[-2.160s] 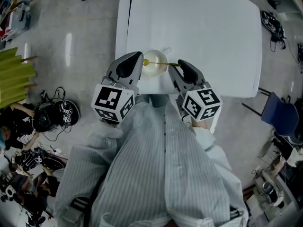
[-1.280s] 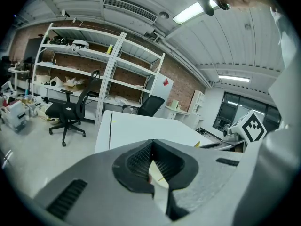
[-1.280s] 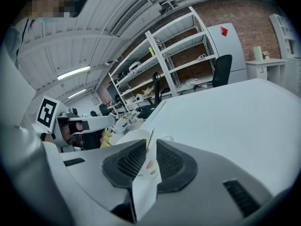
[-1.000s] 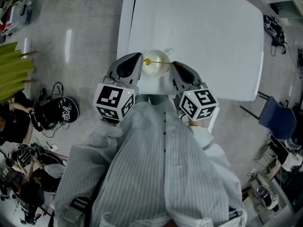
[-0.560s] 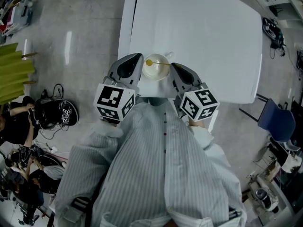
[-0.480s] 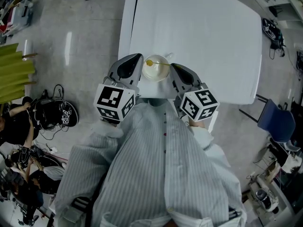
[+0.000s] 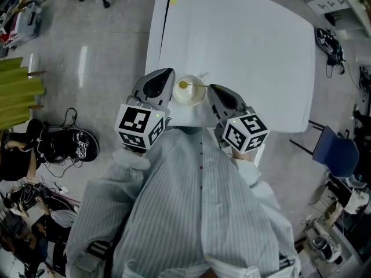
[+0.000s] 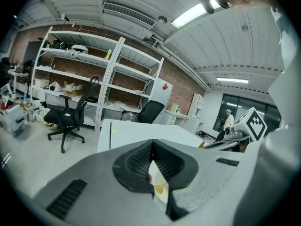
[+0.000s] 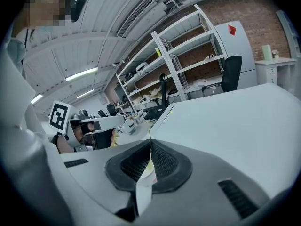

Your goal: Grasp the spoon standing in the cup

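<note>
A white cup (image 7: 192, 95) stands near the front edge of the white table (image 7: 243, 39). A yellow spoon (image 7: 183, 85) rests in it, with its thin handle running right over the rim. My right gripper (image 7: 212, 88) is shut on the end of that handle. In the right gripper view the handle shows as a thin line pinched at the tip of the right gripper (image 9: 150, 144). My left gripper (image 7: 168, 77) is just left of the cup and is shut. In the left gripper view the cup (image 8: 159, 188) shows through the slot below the closed tips of the left gripper (image 8: 151, 146).
The cup is close to the table's front-left corner. An office chair (image 8: 70, 114) and metal shelves (image 8: 80, 74) stand beyond the table. A blue chair (image 7: 339, 147) is on the right, with bags and cables (image 7: 69, 143) on the floor to the left.
My right gripper has slid a little left toward the cup and now meets the handle's end. The left gripper has stayed beside the cup.
</note>
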Action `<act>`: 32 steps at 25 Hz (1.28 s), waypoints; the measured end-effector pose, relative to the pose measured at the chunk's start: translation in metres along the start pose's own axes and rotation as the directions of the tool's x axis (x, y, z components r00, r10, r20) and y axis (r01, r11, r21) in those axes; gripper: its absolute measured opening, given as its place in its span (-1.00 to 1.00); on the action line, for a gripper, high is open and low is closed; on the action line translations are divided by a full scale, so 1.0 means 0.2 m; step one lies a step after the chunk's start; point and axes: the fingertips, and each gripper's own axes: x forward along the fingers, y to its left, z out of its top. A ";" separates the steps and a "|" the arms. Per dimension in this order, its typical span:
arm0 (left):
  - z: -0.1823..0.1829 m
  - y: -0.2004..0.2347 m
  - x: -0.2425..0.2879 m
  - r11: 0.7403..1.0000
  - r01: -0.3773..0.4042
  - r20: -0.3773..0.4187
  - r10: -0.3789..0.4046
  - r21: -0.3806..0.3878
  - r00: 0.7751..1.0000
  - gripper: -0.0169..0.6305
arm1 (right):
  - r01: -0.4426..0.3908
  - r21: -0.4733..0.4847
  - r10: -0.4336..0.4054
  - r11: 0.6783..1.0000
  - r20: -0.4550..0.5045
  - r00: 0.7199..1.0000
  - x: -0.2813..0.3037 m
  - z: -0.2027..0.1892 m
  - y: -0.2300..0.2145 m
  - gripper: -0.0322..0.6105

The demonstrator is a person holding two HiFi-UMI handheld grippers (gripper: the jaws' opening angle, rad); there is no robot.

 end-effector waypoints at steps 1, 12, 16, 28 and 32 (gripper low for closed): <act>0.01 0.00 0.00 1.000 0.001 0.004 -0.001 0.001 1.000 -0.92 | -0.001 0.002 0.001 1.000 0.003 1.000 -0.01 0.01 0.00 -0.86; 0.12 -0.04 0.00 1.000 0.016 0.052 -0.017 0.007 0.998 -0.92 | -0.048 0.015 0.047 0.999 0.041 0.998 -0.09 0.11 0.06 -0.86; 0.18 -0.04 -0.01 1.000 0.018 0.074 -0.019 0.019 0.997 -0.92 | -0.070 0.012 0.069 0.997 0.059 0.996 -0.10 0.16 0.09 -0.86; 0.34 -0.08 -0.11 0.999 -0.007 0.163 0.001 0.035 0.987 -0.92 | -0.129 -0.053 0.136 0.990 0.166 0.977 -0.16 0.40 0.19 -0.86; 0.37 -0.10 -0.14 0.999 -0.020 0.184 0.013 0.036 0.983 -0.92 | -0.140 -0.086 0.155 0.986 0.211 0.965 -0.17 0.52 0.21 -0.86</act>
